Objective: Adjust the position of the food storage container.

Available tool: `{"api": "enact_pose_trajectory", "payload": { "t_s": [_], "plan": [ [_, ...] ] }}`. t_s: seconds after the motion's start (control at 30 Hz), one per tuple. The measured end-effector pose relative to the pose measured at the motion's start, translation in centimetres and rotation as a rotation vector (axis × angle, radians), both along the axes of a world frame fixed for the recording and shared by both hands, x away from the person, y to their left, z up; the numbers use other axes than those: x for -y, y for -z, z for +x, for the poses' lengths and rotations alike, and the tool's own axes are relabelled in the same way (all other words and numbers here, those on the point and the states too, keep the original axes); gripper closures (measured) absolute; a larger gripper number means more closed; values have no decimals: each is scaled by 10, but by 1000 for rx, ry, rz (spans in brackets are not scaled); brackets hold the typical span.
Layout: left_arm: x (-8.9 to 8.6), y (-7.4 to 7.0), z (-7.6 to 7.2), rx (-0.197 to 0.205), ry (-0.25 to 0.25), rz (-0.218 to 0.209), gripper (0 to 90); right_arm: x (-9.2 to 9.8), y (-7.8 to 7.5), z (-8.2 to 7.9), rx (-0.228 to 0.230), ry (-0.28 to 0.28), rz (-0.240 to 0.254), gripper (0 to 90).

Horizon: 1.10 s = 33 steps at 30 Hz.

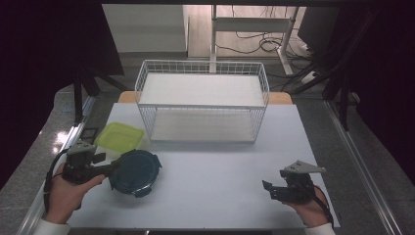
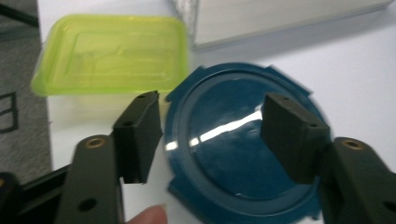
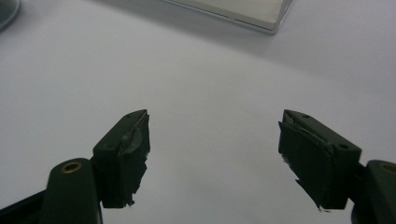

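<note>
The round blue container (image 1: 135,172) sits near the table's (image 1: 215,191) left front, touching the green box (image 1: 119,137); the left gripper (image 2: 212,135) is right at it, jaws apart astride its lid, while the right gripper (image 1: 274,188) waits well apart, jaws wide and empty

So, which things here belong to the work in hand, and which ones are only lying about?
In the work:
- left gripper, jaws open around the container's edge
- round dark blue container

Lying about:
- green lidded box, touching the blue container
- white wire rack at the back of the table
- right gripper, open over bare table
</note>
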<state>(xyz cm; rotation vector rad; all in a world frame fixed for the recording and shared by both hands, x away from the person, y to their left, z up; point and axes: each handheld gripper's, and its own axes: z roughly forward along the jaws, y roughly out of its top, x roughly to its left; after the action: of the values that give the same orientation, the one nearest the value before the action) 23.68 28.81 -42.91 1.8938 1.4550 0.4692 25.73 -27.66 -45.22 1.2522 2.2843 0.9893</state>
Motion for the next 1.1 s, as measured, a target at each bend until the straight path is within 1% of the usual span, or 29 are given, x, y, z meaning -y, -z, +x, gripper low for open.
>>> {"api": "enact_pose_trajectory", "payload": {
  "t_s": [0.07,0.17,0.2,0.23,0.27,0.33,0.37,0.43,0.47,0.5,0.53,0.57,0.6,0.63,0.67,0.7,0.8,0.9,1.0,1.03,1.1],
  "plan": [
    [-4,4,3,-13,-7,6,410,0,0,-1,0,1,-2,249],
    [-11,11,11,-36,-31,11,486,2,1,-2,-1,7,-8,249],
    [-13,13,14,-44,-39,10,536,2,1,0,-3,12,-6,250],
    [-14,15,15,-47,-43,7,536,2,1,0,-3,12,-6,250],
    [-16,16,16,-50,-48,11,559,2,1,1,-3,15,-6,250],
    [-18,20,19,-69,-48,8,626,0,2,3,-6,17,-15,250],
    [-20,22,19,-77,-55,21,655,-2,2,5,-10,13,-19,250],
    [-22,24,20,-82,-56,29,664,-2,3,5,-10,11,-21,250],
    [-23,25,20,-89,-55,30,682,-3,3,5,-11,9,-21,250],
    [-25,28,21,-105,-54,33,714,-3,3,6,-11,8,-23,250],
    [-25,28,21,-105,-54,33,733,-3,3,6,-11,8,-23,250],
    [-27,30,22,-112,-51,45,733,-3,3,6,-11,8,-24,250],
    [-28,32,24,-122,-53,55,751,-3,3,7,-12,10,-24,250],
    [-29,35,26,-137,-50,74,771,-3,3,7,-13,12,-26,250],
    [-30,37,28,-148,-49,84,805,-2,4,8,-14,12,-26,250],
    [-31,40,31,-163,-49,91,826,-2,4,8,-15,14,-26,250],
    [-33,45,36,-186,-43,97,889,-3,5,9,-18,16,-34,250],
    [-32,47,39,-202,-28,101,900,-3,6,9,-22,18,-39,250],
    [-24,52,44,-221,3,117,900,-2,7,9,-24,23,-42,250],
    [-24,52,44,-221,3,117,900,-2,7,9,-24,23,-42,250],
    [-19,54,46,-228,16,127,900,-2,7,9,-26,26,-44,250]
  ]
}}
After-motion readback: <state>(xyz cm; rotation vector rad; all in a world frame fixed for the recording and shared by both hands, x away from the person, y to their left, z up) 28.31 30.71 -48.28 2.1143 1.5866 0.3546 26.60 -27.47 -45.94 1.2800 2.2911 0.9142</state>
